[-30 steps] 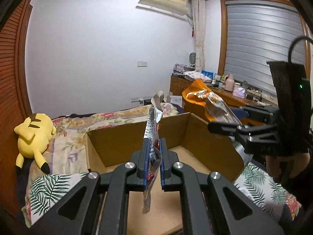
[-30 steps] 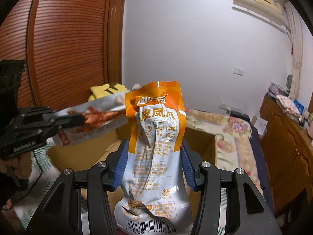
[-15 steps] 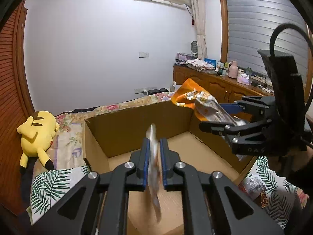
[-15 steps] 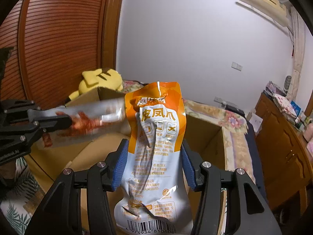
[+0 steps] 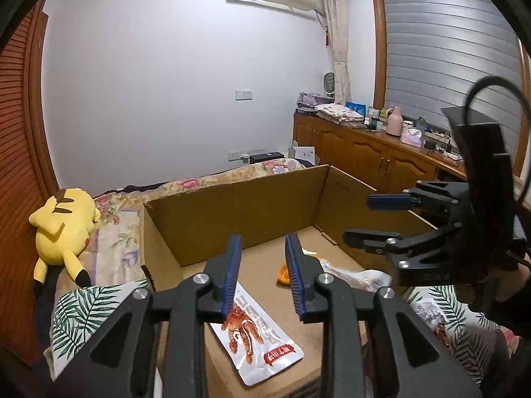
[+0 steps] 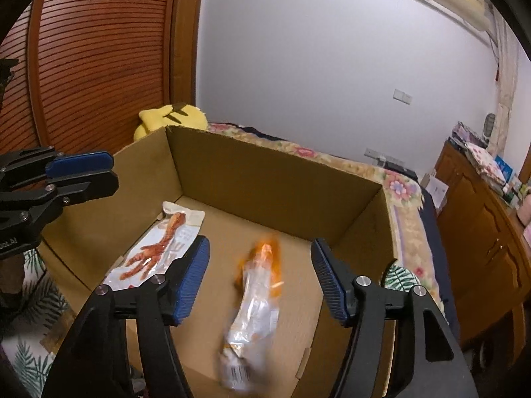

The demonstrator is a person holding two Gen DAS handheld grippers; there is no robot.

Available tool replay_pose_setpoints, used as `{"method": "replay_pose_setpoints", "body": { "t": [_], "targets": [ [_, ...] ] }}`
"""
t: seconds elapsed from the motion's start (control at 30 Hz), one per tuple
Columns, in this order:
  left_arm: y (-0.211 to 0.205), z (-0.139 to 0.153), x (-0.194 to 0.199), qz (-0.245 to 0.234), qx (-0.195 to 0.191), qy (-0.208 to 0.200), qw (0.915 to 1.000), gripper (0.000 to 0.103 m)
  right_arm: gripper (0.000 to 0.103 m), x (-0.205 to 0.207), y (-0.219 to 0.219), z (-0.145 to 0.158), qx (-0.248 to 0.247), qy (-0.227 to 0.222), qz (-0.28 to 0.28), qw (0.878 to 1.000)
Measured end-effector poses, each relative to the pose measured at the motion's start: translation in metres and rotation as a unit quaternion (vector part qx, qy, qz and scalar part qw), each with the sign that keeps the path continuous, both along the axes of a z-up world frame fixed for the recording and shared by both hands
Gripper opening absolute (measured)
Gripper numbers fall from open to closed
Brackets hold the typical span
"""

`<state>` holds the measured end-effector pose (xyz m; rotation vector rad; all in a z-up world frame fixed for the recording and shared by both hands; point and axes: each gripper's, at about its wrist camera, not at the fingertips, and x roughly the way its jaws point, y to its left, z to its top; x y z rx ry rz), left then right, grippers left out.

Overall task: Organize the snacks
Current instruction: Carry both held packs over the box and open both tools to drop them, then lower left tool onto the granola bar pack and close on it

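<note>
An open cardboard box (image 5: pixel 232 209) (image 6: pixel 275 179) sits on the bed. A white chicken-feet packet (image 5: pixel 255 338) (image 6: pixel 156 248) lies flat on its floor. An orange and silver packet (image 6: pixel 255 298) is blurred inside the box, partly seen in the left wrist view (image 5: pixel 351 273). My left gripper (image 5: pixel 262 275) is open and empty above the white packet; it also shows in the right wrist view (image 6: pixel 79 172). My right gripper (image 6: pixel 259 278) is open and empty above the orange packet; it also shows in the left wrist view (image 5: pixel 375 215).
A yellow plush toy (image 5: pixel 63 225) lies on the floral bedding left of the box. A leaf-print cloth (image 5: pixel 83 311) with more snack packets (image 5: pixel 428 311) lies in front. Wooden cabinets (image 5: pixel 365 156) with clutter stand at the right.
Both grippers opened and let go of their packets. The white packet fell flat on the box floor and the orange packet dropped into the box.
</note>
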<state>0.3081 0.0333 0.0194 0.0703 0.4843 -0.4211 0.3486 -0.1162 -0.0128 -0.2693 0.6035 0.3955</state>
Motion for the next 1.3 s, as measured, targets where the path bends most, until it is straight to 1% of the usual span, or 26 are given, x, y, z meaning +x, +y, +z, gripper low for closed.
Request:
{"method": "replay_pose_setpoints", "body": {
  "t": [0.1,0.3,0.47,0.53,0.63,0.77,0.9,1.07,1.3],
  "targets": [
    [0.001,0.004,-0.013,-0.002,0.004,-0.003,1.0,0.029,0.065,-0.024,-0.012,0.009,0.018,-0.008,0.0,1.0],
    [0.006,0.012,-0.053,0.001,0.009,-0.004,0.9999,0.033,0.065,-0.078,-0.035,0.023,0.046,-0.017,-0.002,0.999],
    [0.01,0.01,-0.084,0.002,0.015,0.001,0.9999,0.036,0.065,-0.115,-0.052,0.022,0.062,-0.017,-0.006,0.998],
    [0.012,0.006,-0.096,0.006,0.016,0.007,0.9998,0.038,0.065,-0.124,-0.06,0.016,0.067,-0.011,-0.012,0.998],
    [0.015,-0.006,-0.111,0.011,0.013,0.026,0.9995,0.038,0.065,-0.131,-0.071,0.001,0.071,0.006,-0.019,0.997],
    [0.016,-0.031,-0.124,0.02,0.01,0.061,0.9979,0.039,0.064,-0.133,-0.082,-0.025,0.073,0.035,-0.025,0.996],
    [0.013,-0.055,-0.126,0.029,0.031,0.092,0.9948,0.039,0.064,-0.128,-0.092,-0.05,0.071,0.06,-0.031,0.995],
    [0.012,-0.068,-0.124,0.034,0.043,0.114,0.9919,0.039,0.064,-0.122,-0.098,-0.069,0.067,0.081,-0.026,0.994],
    [0.013,-0.085,-0.117,0.043,0.059,0.144,0.9868,0.039,0.064,-0.114,-0.095,-0.09,0.04,0.103,-0.005,0.994]
  ]
}}
